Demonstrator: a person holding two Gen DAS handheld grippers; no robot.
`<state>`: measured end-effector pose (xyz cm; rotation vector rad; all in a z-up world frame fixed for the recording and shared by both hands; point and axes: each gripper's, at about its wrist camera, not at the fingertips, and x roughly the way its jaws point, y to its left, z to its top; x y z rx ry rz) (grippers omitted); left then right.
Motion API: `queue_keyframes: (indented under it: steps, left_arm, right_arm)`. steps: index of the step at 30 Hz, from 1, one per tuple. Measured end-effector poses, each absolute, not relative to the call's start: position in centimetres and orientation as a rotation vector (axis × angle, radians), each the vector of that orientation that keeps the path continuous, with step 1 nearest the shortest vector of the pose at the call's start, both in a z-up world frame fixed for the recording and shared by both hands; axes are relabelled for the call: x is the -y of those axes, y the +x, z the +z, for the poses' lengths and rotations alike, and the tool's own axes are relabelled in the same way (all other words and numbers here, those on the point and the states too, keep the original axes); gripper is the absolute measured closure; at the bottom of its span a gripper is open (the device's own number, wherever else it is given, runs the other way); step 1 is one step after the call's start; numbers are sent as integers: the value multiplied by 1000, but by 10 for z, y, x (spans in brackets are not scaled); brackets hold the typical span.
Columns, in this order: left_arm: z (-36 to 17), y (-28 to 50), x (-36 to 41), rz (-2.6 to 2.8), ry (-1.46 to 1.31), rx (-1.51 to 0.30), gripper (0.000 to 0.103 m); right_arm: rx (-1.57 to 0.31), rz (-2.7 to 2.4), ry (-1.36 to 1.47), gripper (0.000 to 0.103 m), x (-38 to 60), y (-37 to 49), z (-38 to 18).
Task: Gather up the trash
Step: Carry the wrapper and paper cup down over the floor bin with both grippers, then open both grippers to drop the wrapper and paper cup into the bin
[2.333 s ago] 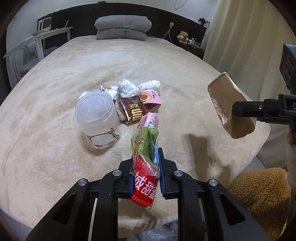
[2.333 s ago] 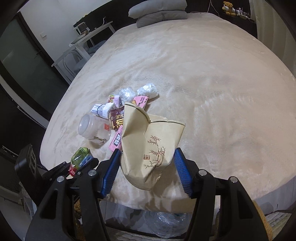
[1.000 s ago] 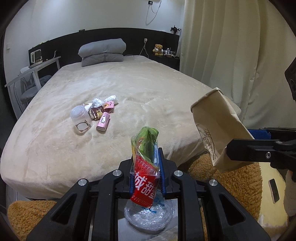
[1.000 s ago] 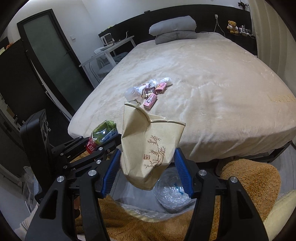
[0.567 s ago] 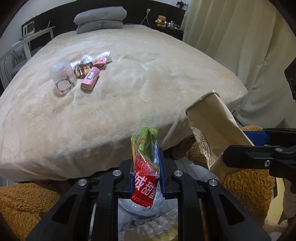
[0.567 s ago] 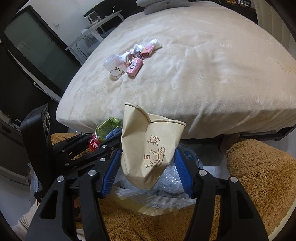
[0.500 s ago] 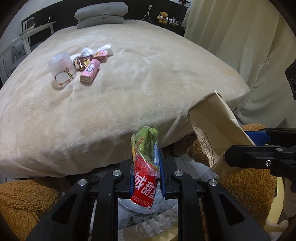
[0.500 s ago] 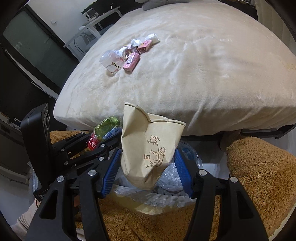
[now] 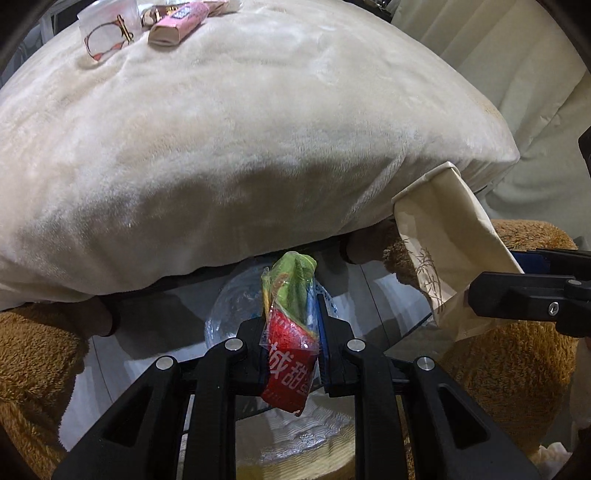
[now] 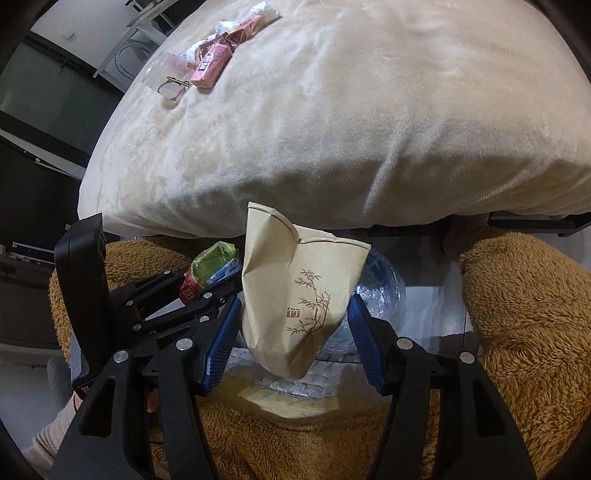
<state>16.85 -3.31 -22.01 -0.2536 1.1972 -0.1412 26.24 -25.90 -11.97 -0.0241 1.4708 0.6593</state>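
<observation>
My left gripper [image 9: 291, 325] is shut on a red and green snack wrapper [image 9: 290, 332] and holds it over a bin lined with a clear plastic bag [image 9: 229, 314] on the floor at the bed's foot. My right gripper [image 10: 293, 325] is shut on a crumpled tan paper bag [image 10: 295, 291] with a bamboo print, also above the bin [image 10: 380, 295]. The paper bag shows at the right of the left wrist view [image 9: 447, 251]. The wrapper shows at the left of the right wrist view [image 10: 210, 266].
More trash lies far up on the beige bed [image 9: 258, 129]: a clear plastic cup [image 9: 107, 29], a pink carton [image 9: 177, 26] and other wrappers [image 10: 236, 26]. Brown fuzzy fabric [image 10: 524, 325] flanks the bin on both sides. A curtain [image 9: 498, 55] hangs at the right.
Both grippers have drawn back from the bed and dropped low, carrying the wrapper and the paper bag over the bin. The trash pile on the bed has slid far away.
</observation>
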Motion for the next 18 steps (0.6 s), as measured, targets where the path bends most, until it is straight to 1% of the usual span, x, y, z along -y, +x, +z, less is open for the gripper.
queue_keyframes:
  steps: [11,18]
  left_arm:
    - [-272,176,34,-163,-291,-1344,84]
    - [-293,178,35,-181,-307,-1408,84]
  right_arm:
    - [-1598,623,-32,44,257,273,-163]
    - [-1654,597,-47,44,254,278,-184]
